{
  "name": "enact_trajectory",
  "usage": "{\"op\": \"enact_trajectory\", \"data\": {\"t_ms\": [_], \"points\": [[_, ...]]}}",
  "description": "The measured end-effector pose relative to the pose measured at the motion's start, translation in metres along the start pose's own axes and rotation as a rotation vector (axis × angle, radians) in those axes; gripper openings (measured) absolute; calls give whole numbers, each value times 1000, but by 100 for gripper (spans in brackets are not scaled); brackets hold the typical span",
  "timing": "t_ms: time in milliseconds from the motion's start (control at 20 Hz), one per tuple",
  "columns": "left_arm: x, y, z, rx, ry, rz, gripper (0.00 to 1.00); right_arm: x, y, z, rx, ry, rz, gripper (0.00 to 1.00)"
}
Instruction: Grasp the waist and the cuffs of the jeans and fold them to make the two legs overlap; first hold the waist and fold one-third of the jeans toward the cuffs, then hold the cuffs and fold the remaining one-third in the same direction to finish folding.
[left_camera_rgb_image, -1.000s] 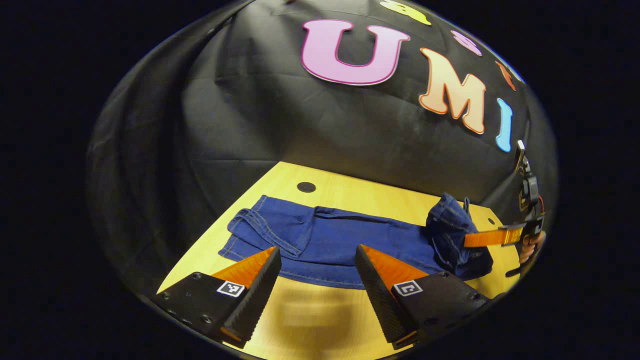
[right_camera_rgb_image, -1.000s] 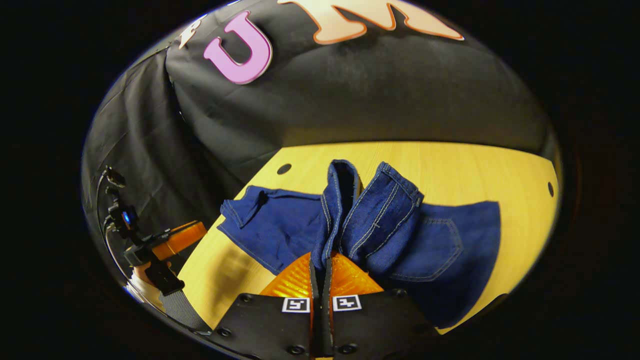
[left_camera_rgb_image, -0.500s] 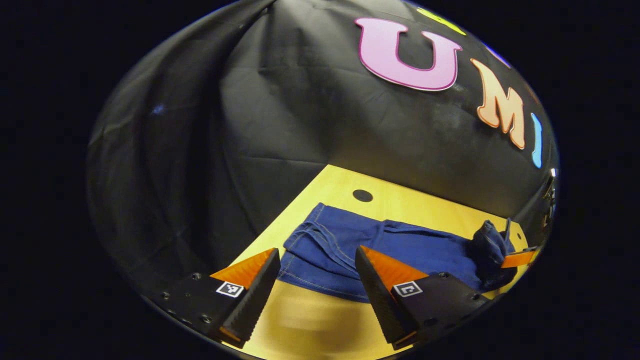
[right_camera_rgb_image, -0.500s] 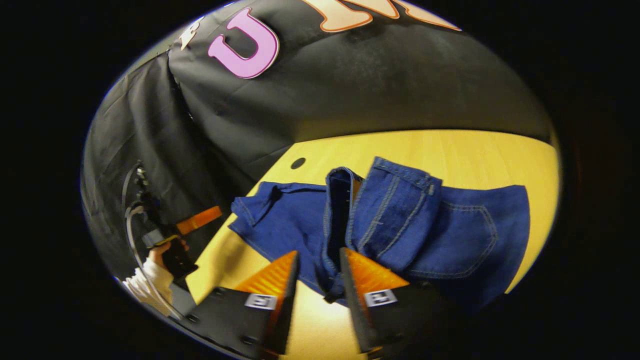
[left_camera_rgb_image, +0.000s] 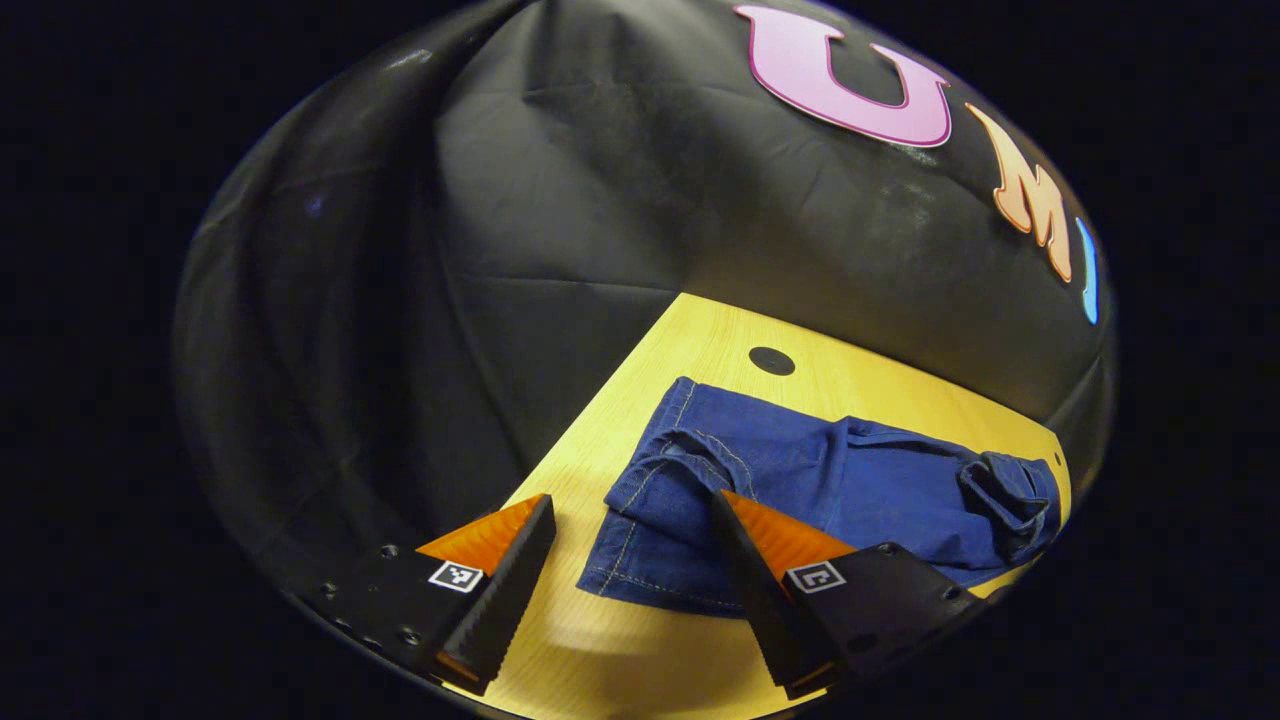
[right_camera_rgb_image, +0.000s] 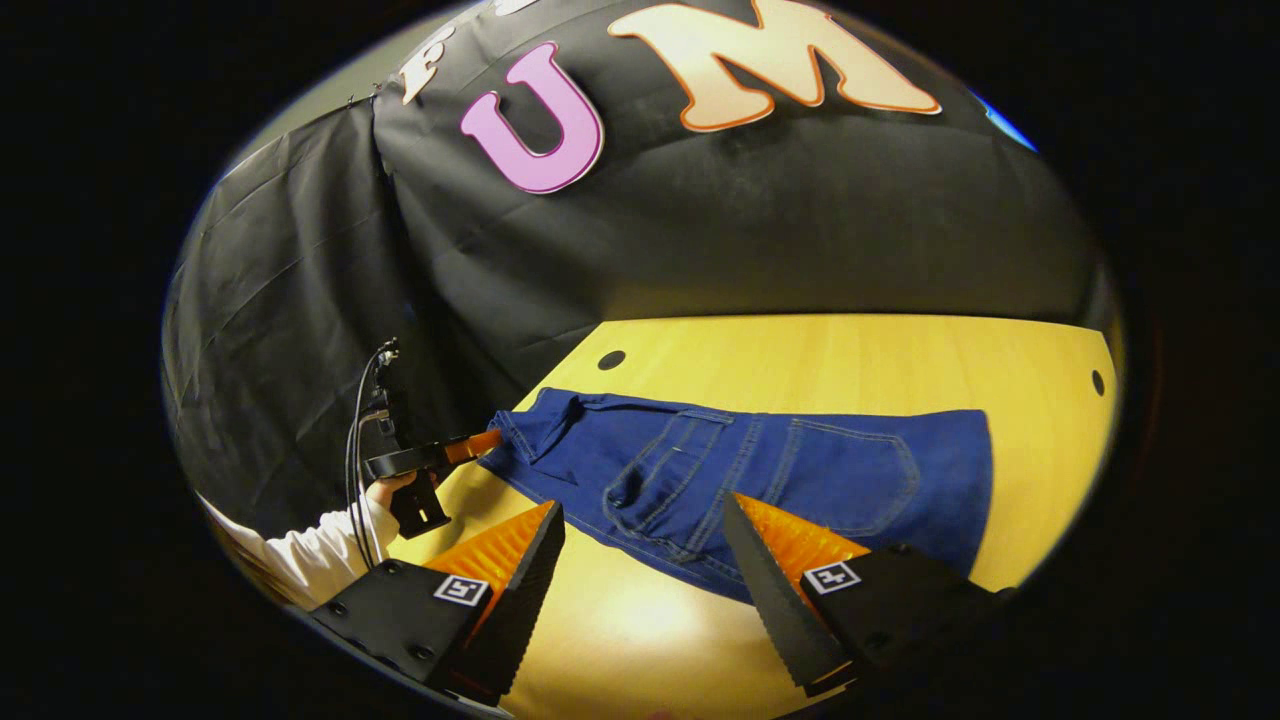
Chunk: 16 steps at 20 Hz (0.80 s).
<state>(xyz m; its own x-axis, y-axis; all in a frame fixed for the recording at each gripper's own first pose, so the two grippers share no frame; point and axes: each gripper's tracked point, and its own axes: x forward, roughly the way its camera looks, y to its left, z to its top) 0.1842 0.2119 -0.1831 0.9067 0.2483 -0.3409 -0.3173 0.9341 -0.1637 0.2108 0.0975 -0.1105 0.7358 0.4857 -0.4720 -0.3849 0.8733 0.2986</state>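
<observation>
We see the jeans lying flat across the table, cuffs at 9 o'clock in the right gripper view, waist folded over toward them. Our right gripper hovers with jaws wide, holding nothing, bare table beneath. Our left gripper also has wide jaws, straddling the cuff edge.

Dark blue jeans with pale stitching are lying on a yellow wood-grain table; a white sleeve is showing.
</observation>
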Motion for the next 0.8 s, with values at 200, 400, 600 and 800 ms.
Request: {"op": "enact_trajectory", "data": {"t_ms": [200,400,600,800], "points": [[4,4,-8,17,30,3,92,-30,-34,12,32,-20,-91,93],[10,-1,-12,27,31,-3,91,-46,-63,18,86,-51,-163,98],[13,-18,-17,89,67,-22,90,-55,-77,13,124,-42,-203,94],[11,-20,-18,95,65,-47,67,-52,-84,13,157,-43,-222,94]]}}
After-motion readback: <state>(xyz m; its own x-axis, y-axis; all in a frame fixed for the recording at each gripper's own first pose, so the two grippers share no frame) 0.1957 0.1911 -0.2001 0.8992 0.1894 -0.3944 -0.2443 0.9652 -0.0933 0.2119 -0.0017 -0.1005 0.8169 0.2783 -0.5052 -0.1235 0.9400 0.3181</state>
